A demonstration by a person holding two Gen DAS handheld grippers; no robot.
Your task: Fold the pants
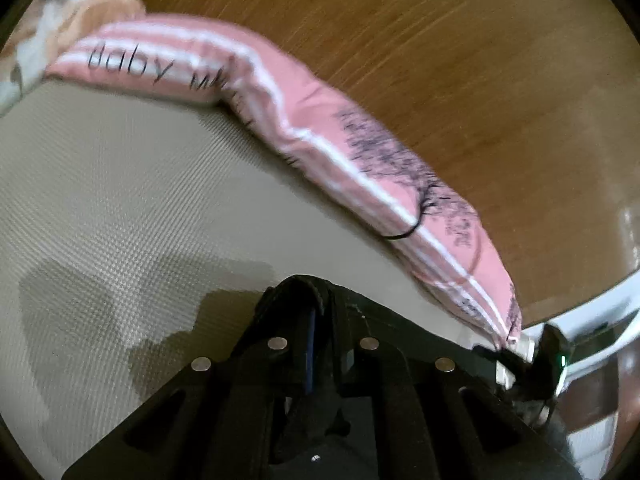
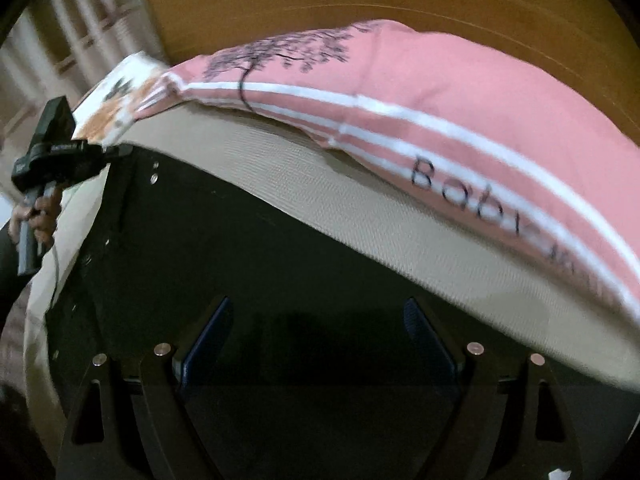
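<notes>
Black pants point(image 2: 208, 240) hang pinched in the closed left gripper point(image 1: 316, 300) while the right gripper point(image 2: 320, 332) gapes wide, mid-fold; next, grab the free edge.

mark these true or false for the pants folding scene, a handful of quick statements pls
1. The right gripper is open above the black pants. True.
2. The pillow is blue with dots. False: it is pink with white stripes and black print.
3. The left gripper is shut on black pants fabric. True.
4. The pants lie on a wooden floor. False: they lie on a beige woven mattress.
</notes>
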